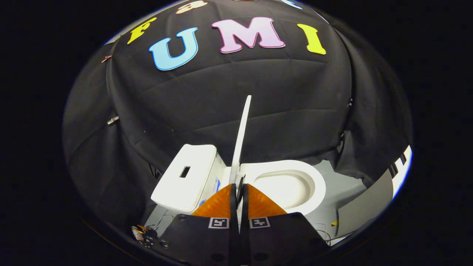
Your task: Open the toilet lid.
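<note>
One toilet (pixel 295 192) stood on the pale floor (pixel 343 192) against the black cloth wall (pixel 229 103), its open bowl lying just beyond and to the right of the claw. One tank (pixel 186 177), with a single dark slot in its top, sat to the left of the bowl. One toilet lid (pixel 242 136) stood raised, nearly upright and seen edge-on, rising just ahead of the fingers between tank and bowl. The one gripper (pixel 239 192) had its two fingers drawn together, with the lid's lower edge pinched in the narrow gap between them. A small tangle of wires (pixel 144 234) lay on the near left floor.
</note>
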A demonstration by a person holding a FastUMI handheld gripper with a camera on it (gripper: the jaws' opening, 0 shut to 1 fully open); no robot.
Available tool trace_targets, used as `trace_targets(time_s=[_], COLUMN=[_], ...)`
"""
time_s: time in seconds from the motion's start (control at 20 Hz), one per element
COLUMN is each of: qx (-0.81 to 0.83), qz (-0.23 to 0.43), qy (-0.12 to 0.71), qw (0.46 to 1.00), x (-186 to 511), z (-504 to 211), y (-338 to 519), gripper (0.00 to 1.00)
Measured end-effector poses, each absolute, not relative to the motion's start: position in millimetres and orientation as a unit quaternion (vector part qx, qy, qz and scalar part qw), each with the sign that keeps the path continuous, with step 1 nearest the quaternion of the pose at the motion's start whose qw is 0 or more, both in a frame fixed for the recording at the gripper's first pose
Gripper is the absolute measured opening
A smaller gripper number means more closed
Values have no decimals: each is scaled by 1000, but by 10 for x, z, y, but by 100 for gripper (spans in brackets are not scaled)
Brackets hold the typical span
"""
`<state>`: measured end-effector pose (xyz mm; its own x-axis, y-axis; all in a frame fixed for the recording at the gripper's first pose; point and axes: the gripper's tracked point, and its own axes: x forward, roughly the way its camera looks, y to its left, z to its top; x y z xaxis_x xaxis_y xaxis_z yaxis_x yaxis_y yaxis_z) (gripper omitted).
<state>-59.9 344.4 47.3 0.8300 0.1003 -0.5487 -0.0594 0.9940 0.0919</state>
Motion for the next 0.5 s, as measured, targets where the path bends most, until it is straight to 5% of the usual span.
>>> trace_targets(time_s=[0.5], qx=[9], qz=[28], qy=[283], qw=[959], x=[-593], z=[500], y=[3910], gripper=[5])
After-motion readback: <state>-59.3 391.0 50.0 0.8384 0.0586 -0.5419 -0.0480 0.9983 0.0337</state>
